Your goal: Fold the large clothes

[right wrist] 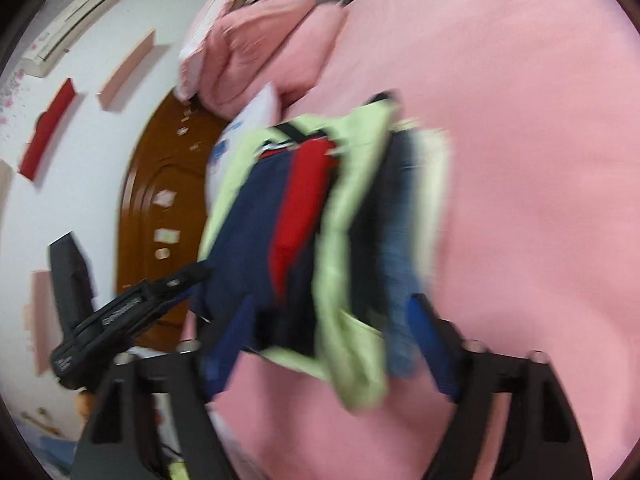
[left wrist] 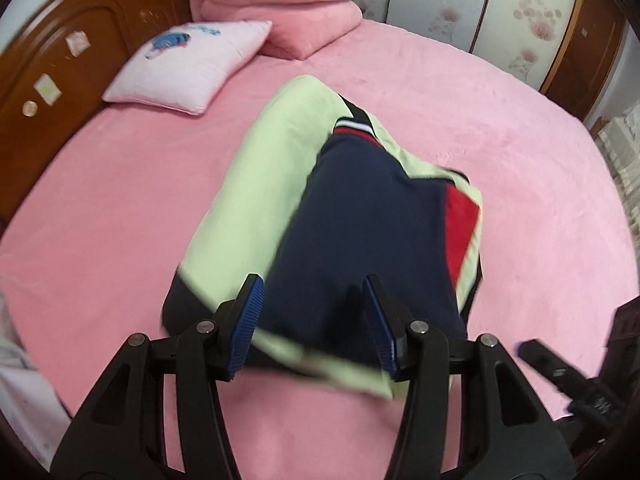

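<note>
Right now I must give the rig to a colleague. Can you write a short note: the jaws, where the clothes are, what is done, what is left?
Left gripper: jaws apart, hanging over the near end of the jacket; no grip visible.
Right gripper: jaws wide, cloth hangs between them, view blurred; no pinch seen.
Jacket: on the pink bed, bundled, navy and red outside, pale green lining showing. Pillow and quilt lie beyond it.
Done: a rough fold-over.
Left: square the edges, probably one more fold, smooth flat.

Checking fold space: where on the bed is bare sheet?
Bare pink sheet lies right of the jacket, up to the floral panels, and left of it below the pillow. The headboard corner, holding the quilt, is crowded.
</note>
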The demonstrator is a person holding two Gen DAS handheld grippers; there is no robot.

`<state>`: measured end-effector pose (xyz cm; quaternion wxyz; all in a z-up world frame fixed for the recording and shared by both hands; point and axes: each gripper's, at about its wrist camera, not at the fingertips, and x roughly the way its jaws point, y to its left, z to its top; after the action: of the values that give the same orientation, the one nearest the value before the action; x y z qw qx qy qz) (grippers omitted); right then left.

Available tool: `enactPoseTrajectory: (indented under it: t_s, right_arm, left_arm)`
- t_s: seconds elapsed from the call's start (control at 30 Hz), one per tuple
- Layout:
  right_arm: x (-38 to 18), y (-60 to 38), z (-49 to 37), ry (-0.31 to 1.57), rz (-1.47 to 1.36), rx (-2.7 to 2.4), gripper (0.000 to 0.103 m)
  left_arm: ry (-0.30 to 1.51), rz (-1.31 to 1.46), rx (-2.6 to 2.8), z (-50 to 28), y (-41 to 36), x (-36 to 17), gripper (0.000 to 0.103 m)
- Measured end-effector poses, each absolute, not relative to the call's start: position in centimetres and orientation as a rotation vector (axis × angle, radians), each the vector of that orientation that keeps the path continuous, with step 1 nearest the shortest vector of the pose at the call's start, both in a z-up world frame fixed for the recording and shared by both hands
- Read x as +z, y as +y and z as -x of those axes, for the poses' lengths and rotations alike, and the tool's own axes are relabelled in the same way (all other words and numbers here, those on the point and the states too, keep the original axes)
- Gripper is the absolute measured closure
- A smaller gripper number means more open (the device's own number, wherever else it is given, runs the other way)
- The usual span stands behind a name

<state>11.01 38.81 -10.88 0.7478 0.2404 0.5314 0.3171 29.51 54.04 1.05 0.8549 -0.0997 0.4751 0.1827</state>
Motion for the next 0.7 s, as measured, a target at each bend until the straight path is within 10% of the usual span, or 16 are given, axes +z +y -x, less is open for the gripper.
enactPoseTrajectory:
  t_s: [0.3,0.7]
  right_arm:
    - [-8.9,21.5,0.7,1.214,-0.343,0.490,0.001]
    - [-7.3,-9.3,20.8,1.320,-0.204,0.274,0.001]
  left_arm:
    - [1.137,0.592,0.570,-16.6,41.1,-5.7,0.054]
    - [1.452,0.400,0.265,-3.5,11.6,-8.7,0.054]
